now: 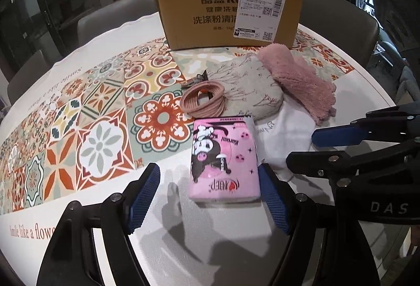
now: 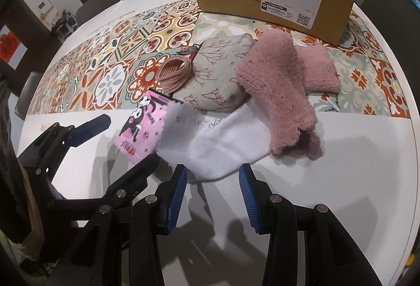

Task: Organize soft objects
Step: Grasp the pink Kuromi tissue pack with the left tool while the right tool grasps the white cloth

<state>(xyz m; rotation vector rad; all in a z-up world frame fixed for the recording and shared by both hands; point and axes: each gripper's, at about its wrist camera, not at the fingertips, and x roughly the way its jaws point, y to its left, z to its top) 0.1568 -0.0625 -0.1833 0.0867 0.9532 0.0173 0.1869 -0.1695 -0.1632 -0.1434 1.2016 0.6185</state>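
Observation:
A pink cartoon tissue pack [image 1: 224, 158] lies on the table just ahead of my open left gripper [image 1: 210, 182], whose right fingertip is beside the pack's corner. It also shows in the right wrist view [image 2: 141, 132]. A white sock [image 2: 218, 139] lies in front of my open right gripper [image 2: 213, 181]. A pink fuzzy sock [image 2: 286, 91] and a beige printed pouch [image 2: 218, 76] lie behind it. A coil of pink hair ties [image 1: 203, 99] sits left of the pouch. A cardboard box [image 1: 228, 8] stands at the back.
The round white table [image 1: 215, 238] carries a patterned tile runner [image 1: 105, 112]. Grey chairs [image 1: 110, 21] stand around the far side. My right gripper [image 1: 325, 149] reaches in from the right in the left wrist view.

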